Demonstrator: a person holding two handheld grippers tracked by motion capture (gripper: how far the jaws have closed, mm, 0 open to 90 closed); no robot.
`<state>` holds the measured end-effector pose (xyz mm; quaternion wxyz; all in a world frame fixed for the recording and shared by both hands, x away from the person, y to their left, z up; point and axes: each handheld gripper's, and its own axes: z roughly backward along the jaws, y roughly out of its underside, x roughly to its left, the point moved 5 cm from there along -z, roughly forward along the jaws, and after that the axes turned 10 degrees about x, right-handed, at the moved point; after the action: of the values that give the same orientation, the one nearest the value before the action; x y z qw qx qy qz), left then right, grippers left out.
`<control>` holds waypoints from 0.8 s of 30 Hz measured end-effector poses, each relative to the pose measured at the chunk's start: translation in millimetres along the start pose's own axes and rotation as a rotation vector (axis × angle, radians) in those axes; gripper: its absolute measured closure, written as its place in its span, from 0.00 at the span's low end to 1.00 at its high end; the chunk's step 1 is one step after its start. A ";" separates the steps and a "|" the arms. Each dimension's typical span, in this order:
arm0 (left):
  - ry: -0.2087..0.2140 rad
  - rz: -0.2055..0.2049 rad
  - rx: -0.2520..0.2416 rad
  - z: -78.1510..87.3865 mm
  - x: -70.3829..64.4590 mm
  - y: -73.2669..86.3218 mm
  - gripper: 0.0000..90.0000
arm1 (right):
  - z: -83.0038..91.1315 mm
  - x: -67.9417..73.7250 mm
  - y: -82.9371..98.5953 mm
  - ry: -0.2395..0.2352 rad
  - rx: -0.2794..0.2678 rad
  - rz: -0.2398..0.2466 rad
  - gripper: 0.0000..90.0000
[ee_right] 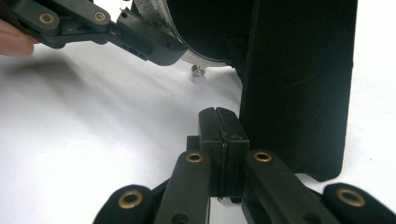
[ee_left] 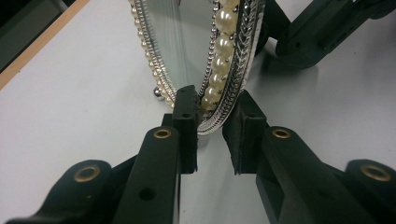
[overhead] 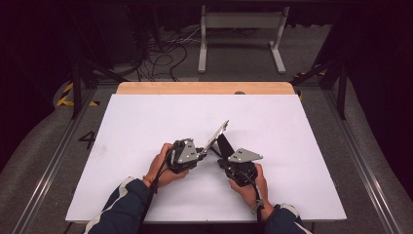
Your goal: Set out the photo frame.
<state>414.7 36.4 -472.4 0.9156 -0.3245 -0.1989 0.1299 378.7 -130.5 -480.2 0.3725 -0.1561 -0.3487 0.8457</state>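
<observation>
Pearl-trimmed and silver-framed, a small mirror [ee_left: 205,56] is seen standing tilted on the white bench [overhead: 146,126], its lower rim lying between the jaws of the left gripper [ee_left: 210,126]. Those jaws are spread a little wider than the rim: the left pad touches or nearly touches the glass side, while a narrow gap seems to remain between the beaded frame and the other pad, so a firm pinch cannot be confirmed. Behind the frame, a black easel stand [ee_right: 299,84] is seen just to the right of the right gripper [ee_right: 219,135], whose jaws are pressed together on nothing, beside the stand's near edge. In the high view the mirror [overhead: 216,136] leans between the two grippers, with the left gripper [overhead: 202,155] at its low end and the right gripper [overhead: 225,157] at the dark stand behind it. A small metal foot [ee_right: 198,70] on the frame's bottom is seen just above the bench, ahead of the right jaws. The work is judged to be in its middle: the mirror has been reached and steadied at its base, and the stand looks opened out from the back. Left to be done, it seems, are settling the stand's angle, resting the frame's weight on it, and drawing both jaws away.
</observation>
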 end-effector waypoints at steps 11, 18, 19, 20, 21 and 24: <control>0.015 0.029 -0.015 -2.8 -4.2 -3.6 0.82 | 1.4 -11.6 1.4 0.010 0.005 0.008 1.00; 0.032 0.049 -0.029 -4.6 -5.6 -5.3 0.81 | 1.8 -17.3 1.4 0.020 0.006 0.028 1.00; 0.036 0.052 -0.030 -4.8 -5.7 -5.4 0.80 | 1.7 -18.1 1.2 0.019 0.005 0.028 1.00; 0.040 0.056 -0.035 -5.2 -5.8 -5.6 0.80 | 1.6 -19.0 1.2 0.020 0.007 0.030 1.00; 0.042 0.059 -0.037 -5.5 -5.8 -5.8 0.80 | 1.6 -20.1 0.8 0.020 0.011 0.035 1.00; 0.044 0.062 -0.037 -6.4 -6.6 -6.9 0.80 | 1.4 -24.5 -0.4 0.006 0.018 0.048 1.00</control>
<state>412.5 25.2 -474.3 0.9091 -0.3501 -0.1709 0.1475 394.7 -149.1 -478.9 0.3547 -0.1634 -0.3360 0.8571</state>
